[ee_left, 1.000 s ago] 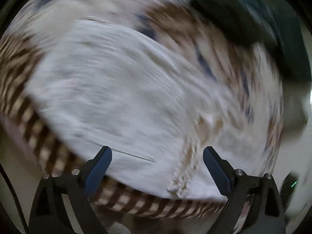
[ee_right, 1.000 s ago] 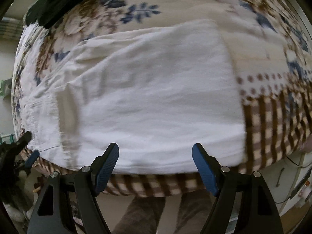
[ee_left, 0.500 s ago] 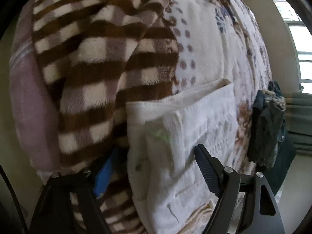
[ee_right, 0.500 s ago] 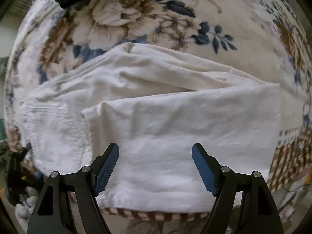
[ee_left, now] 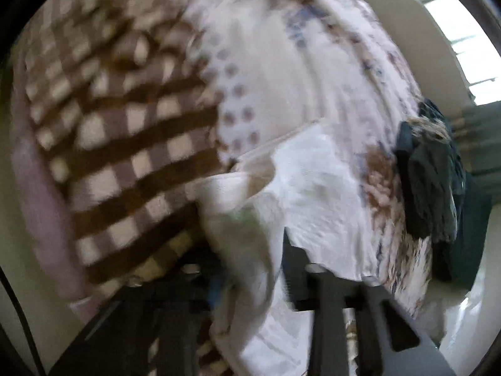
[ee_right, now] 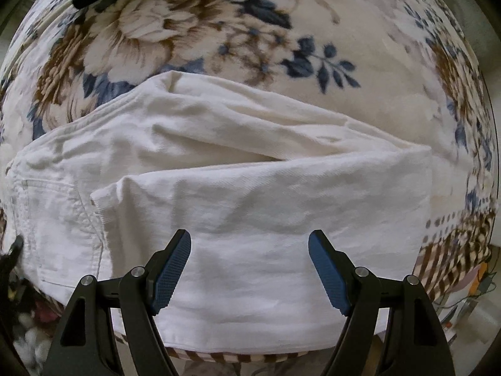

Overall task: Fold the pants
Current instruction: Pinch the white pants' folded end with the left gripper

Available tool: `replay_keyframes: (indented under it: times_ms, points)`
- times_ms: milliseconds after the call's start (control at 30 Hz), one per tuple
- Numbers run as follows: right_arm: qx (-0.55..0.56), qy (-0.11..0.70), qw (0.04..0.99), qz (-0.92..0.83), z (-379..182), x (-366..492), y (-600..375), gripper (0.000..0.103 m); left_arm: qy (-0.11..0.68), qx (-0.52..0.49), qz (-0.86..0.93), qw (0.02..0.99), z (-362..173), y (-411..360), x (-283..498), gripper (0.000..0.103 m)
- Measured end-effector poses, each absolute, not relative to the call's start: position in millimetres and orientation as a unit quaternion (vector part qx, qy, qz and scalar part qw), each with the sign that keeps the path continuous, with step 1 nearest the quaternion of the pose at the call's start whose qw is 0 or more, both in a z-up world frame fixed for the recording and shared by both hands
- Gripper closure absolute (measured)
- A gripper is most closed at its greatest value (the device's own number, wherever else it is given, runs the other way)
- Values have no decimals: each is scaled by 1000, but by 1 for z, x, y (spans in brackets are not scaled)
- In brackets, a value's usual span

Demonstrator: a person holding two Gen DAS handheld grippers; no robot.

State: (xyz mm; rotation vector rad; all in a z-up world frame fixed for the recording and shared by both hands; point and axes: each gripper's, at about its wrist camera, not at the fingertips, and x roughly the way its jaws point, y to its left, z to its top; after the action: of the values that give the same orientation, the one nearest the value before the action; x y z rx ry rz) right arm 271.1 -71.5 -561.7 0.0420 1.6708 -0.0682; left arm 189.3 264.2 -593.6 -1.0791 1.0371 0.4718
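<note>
Bedding comes first: one floral blanket [ee_right: 219,31] with a brown checked border [ee_left: 125,144] covers the bed, and one pair of white pants [ee_right: 250,206] lies on it near the front edge. One dark heap of clothes [ee_left: 432,181] sits on the blanket's far side in the left wrist view. In the right wrist view the pants' long axis runs left to right, with the waistband and a stitched pocket at the left and the leg ends toward the right; one leg lies doubled over the other, its fold edge crossing the middle. The right gripper [ee_right: 249,269] hangs above the near leg with its blue pads spread wide and nothing between them, much as half a second ago, though the cloth now fills more of the view. The left gripper [ee_left: 250,269] shows through heavy blur; its fingers have drawn in from their earlier wide spread and pinch a bunch of the waist end, which rises bunched between them.
</note>
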Motion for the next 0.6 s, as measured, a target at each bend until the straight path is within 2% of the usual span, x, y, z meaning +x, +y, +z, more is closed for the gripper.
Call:
replay_keyframes:
  times_ms: [100, 133, 167, 200, 300, 467, 600]
  points:
    - [16, 742, 669, -38, -558, 265, -86, 23, 455, -535, 212, 680, -624, 282, 191, 65]
    - [11, 742, 669, -41, -557, 262, -91, 23, 453, -521, 214, 691, -619, 280, 194, 68]
    - [4, 742, 669, -44, -556, 261, -93, 23, 455, -505, 212, 702, -612, 277, 196, 76]
    - [-6, 742, 669, -50, -556, 259, -97, 23, 458, -482, 212, 717, -603, 272, 199, 81]
    - [-8, 742, 668, -58, -557, 253, -109, 23, 448, -441, 207, 750, -572, 259, 199, 86]
    - [6, 734, 676, -68, -549, 242, -141, 23, 421, -371, 158, 813, -494, 214, 207, 88]
    - [-95, 712, 687, -110, -541, 231, -173, 23, 420, -290, 100, 854, -436, 145, 221, 88]
